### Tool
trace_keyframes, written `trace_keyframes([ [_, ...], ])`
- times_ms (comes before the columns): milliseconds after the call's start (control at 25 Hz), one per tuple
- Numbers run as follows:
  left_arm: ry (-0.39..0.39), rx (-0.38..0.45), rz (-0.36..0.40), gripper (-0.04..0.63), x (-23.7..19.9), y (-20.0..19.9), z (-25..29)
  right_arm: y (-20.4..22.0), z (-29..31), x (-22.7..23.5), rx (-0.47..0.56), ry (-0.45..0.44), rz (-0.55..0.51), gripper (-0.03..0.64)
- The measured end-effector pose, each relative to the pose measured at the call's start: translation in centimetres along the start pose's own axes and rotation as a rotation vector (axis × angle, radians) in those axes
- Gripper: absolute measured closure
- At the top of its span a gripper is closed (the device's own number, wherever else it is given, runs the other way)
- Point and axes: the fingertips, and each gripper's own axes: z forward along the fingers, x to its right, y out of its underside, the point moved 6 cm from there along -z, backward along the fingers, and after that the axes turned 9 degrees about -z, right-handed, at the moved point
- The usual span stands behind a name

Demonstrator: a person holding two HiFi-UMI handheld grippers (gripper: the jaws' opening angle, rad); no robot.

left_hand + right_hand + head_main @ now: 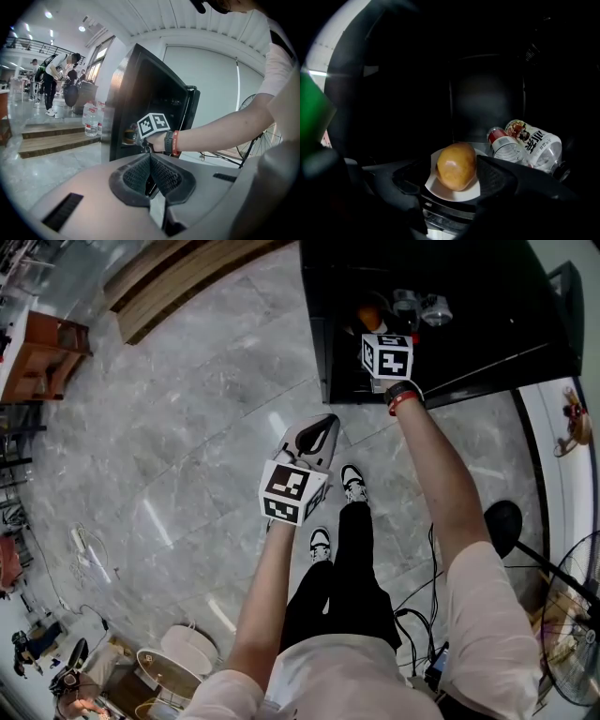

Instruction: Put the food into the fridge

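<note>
A golden bun point(456, 165) lies on a small white plate point(440, 191) on a shelf inside the dark fridge point(450, 334). Two bottles point(527, 143) lie on their sides to the bun's right. My right gripper point(452, 169) reaches into the fridge, its jaws apart on either side of the plate and close to its edges. In the head view its marker cube point(386, 354) sits at the fridge opening beside the bun point(368, 317). My left gripper point(317, 435) hangs over the floor in front of the fridge, shut with nothing in it point(150, 171).
The fridge door point(188, 115) stands open. A floor fan point(572, 615) and cables point(417, 615) are at the right. Wooden steps point(178, 277) with water bottles point(91, 121) lie left of the fridge. People point(54, 79) stand far off. The person's shoes point(353, 484) are on the marble floor.
</note>
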Motion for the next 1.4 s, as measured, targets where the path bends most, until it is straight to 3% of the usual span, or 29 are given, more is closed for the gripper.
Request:
trace_keyframes([
  [640,-0.003,0.027,0.005,0.577,1.1,-2.0,-1.9,-0.8,-4.7,-0.1,-0.009,0.035,0.011,0.316],
  [1400,-0.009,0.052,0.041,0.577,4.1,-4.6,-6.8,-2.9,-15.7,-0.5,-0.013,0.048,0.021,0.367],
])
